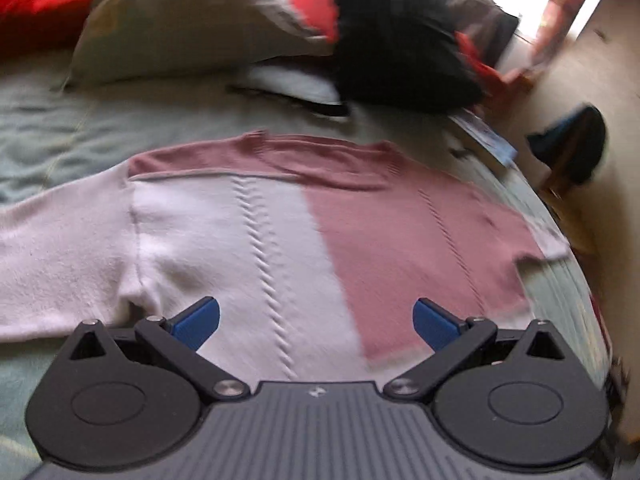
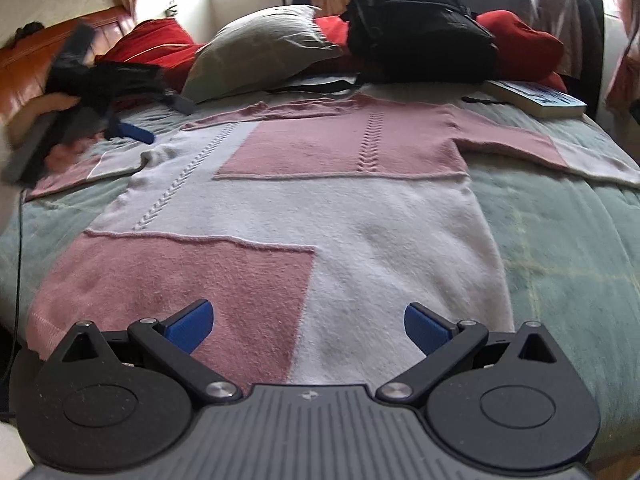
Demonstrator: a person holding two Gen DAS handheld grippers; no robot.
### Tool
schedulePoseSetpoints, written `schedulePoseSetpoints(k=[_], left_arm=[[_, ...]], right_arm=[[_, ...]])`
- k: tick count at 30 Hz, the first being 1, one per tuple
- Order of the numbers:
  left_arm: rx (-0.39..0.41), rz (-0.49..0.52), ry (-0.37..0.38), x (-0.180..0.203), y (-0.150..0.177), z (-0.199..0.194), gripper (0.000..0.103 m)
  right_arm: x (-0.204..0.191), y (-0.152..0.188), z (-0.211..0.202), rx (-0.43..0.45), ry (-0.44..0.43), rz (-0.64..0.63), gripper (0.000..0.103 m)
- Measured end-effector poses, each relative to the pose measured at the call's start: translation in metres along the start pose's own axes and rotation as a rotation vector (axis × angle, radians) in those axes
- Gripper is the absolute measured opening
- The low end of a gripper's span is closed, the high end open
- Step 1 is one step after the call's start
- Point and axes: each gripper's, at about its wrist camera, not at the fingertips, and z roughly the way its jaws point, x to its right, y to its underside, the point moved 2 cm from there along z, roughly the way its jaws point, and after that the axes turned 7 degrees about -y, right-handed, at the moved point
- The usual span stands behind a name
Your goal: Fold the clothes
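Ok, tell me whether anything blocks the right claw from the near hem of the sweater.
Nothing visible does. The right claw hangs open right over the near hem of the pink and white knit sweater, spread flat on the pale green blanket. The black backpack and paperback book lie beyond its collar, out of the way.

The sweater [image 2: 280,208] is blocked in dusty pink and white with raised chevron ribs. The bedspread [image 2: 560,248] is pale green, the pillow [image 2: 260,48] grey-beige, the backpack [image 2: 416,28] black, the fingers [image 2: 192,326] blue.
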Motion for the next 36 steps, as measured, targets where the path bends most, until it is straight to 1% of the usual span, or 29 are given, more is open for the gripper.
schedulePoseSetpoints(k=[1, 6, 7, 9, 11, 13, 14, 15, 17, 19, 21, 25, 27, 29, 32, 34, 36], left_arm=[[0.011, 0.029, 0.004, 0.006, 0.006, -0.007, 0.102], [-0.064, 0.073, -0.035, 0.016, 0.051, -0.001, 0.102], [-0.092, 0.051, -0.036, 0.015, 0.06, 0.001, 0.102], [-0.149, 0.039, -0.005, 0.016, 0.079, 0.002, 0.102], [-0.128, 0.084, -0.023, 0.02, 0.095, -0.007, 0.102], [-0.097, 0.132, -0.077, 0.026, 0.106, -0.02, 0.102], [-0.066, 0.147, -0.106, 0.029, 0.111, -0.029, 0.102], [-0.022, 0.158, -0.12, 0.033, 0.117, -0.04, 0.102], [0.049, 0.185, -0.101, 0.043, 0.13, -0.062, 0.102], [0.08, 0.222, -0.086, 0.054, 0.144, -0.074, 0.102], [0.098, 0.26, -0.1, 0.065, 0.157, -0.077, 0.102], [0.083, 0.319, -0.179, 0.079, 0.166, -0.064, 0.102], [0.087, 0.302, -0.19, 0.078, 0.164, -0.058, 0.102], [0.092, 0.27, -0.197, 0.076, 0.164, -0.054, 0.102], [0.112, 0.219, -0.185, 0.071, 0.165, -0.057, 0.102], [0.112, 0.203, -0.175, 0.069, 0.165, -0.059, 0.102], [0.116, 0.205, -0.181, 0.069, 0.167, -0.062, 0.102]], right_arm=[[0.0, 0.001, -0.001, 0.004, 0.0, 0.004, 0.103], [-0.004, 0.004, -0.008, 0.011, -0.005, -0.013, 0.103], [-0.004, 0.004, -0.01, 0.008, -0.001, -0.019, 0.103], [-0.003, 0.006, -0.015, 0.012, 0.012, -0.029, 0.103], [0.001, 0.008, -0.02, 0.01, 0.018, -0.028, 0.103], [0.007, 0.011, -0.023, 0.009, 0.022, -0.022, 0.103], [0.01, 0.012, -0.024, 0.008, 0.023, -0.019, 0.103], [0.013, 0.012, -0.024, 0.007, 0.018, -0.016, 0.103], [0.021, 0.011, -0.023, 0.015, 0.004, -0.01, 0.103], [0.026, 0.002, -0.018, 0.026, 0.001, -0.033, 0.103], [0.031, -0.007, -0.013, 0.038, -0.003, -0.057, 0.103], [0.041, -0.025, -0.003, 0.061, -0.011, -0.103, 0.103], [0.044, -0.04, 0.007, 0.074, -0.026, -0.122, 0.103], [0.049, -0.052, 0.024, 0.072, -0.026, -0.113, 0.103], [0.057, -0.071, 0.049, 0.069, -0.027, -0.1, 0.103], [0.063, -0.083, 0.066, 0.066, -0.026, -0.09, 0.103], [0.074, -0.085, 0.087, 0.032, 0.0, -0.049, 0.103]])
